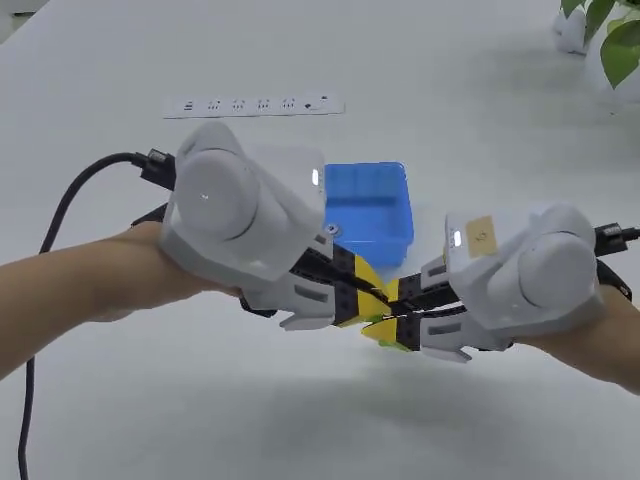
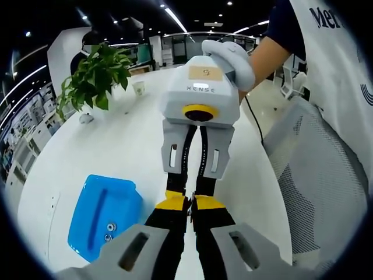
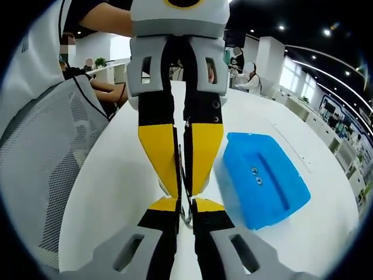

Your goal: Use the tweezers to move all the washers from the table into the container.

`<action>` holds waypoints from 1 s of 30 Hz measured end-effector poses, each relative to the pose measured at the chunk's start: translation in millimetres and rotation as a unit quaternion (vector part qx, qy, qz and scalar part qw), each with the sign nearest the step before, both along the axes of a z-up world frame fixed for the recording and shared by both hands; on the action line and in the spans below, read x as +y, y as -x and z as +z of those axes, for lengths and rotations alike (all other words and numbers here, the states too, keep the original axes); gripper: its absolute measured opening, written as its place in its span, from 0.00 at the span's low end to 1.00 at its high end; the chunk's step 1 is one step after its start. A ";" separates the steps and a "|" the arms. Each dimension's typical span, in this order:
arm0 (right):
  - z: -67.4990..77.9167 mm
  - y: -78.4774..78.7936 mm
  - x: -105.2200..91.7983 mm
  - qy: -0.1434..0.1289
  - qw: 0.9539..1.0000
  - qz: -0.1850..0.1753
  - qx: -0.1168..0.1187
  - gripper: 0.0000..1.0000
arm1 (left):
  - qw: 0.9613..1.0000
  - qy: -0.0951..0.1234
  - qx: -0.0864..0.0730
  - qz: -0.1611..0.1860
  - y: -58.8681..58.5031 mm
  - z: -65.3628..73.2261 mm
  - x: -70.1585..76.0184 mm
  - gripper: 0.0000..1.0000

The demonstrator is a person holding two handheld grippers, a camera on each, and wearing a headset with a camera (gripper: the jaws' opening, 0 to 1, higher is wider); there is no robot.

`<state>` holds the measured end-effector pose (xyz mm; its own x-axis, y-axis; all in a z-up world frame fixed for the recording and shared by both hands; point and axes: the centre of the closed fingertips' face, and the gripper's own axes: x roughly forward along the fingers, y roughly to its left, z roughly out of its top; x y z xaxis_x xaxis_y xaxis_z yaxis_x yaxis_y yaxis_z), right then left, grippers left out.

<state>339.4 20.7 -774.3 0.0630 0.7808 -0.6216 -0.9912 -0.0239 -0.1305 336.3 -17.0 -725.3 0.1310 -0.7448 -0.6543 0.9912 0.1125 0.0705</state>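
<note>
While tweezers [image 3: 185, 195] are pinched between left tool [image 1: 372, 300] and right tool [image 1: 398, 322], both narrowed, tips met on near side of blue container [image 1: 380, 235], two washers [image 3: 254, 171] are noted inside. Task judged partly done; remainder on worktop [image 1: 450, 100] cannot be told.

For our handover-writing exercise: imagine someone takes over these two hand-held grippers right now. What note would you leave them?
Left gripper: shut on the thin metal tweezers.
Right gripper: shut on them too, tip to tip with the left, near the blue plastic container.
Done: two small metal washers lie in the container.
To do: settle the tweezers in one gripper, then check the white table for more washers.
</note>
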 end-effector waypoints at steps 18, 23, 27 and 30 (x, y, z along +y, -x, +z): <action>36.4 -2.6 10.4 -0.014 1.000 0.006 -0.015 0.09 | 1.000 0.005 -0.012 0.010 1.4 35.3 12.2 0.07; 46.4 -8.7 14.3 -0.015 0.999 0.010 -0.028 0.09 | 1.000 0.002 -0.026 0.005 -3.6 45.9 15.6 0.07; 58.8 -19.5 17.3 -0.019 0.999 0.010 -0.043 0.09 | 0.999 0.003 -0.042 0.000 -12.9 57.8 17.8 0.07; 67.7 -30.0 19.9 -0.028 0.998 0.001 -0.050 0.09 | 0.999 0.006 -0.052 0.000 -21.8 66.5 20.5 0.07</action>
<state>369.5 40.6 -706.6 0.1207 0.8149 -0.5669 -0.9732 -0.0156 -0.2296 358.0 3.4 -658.8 0.1979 -0.7529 -0.6277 0.9785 0.1137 0.1720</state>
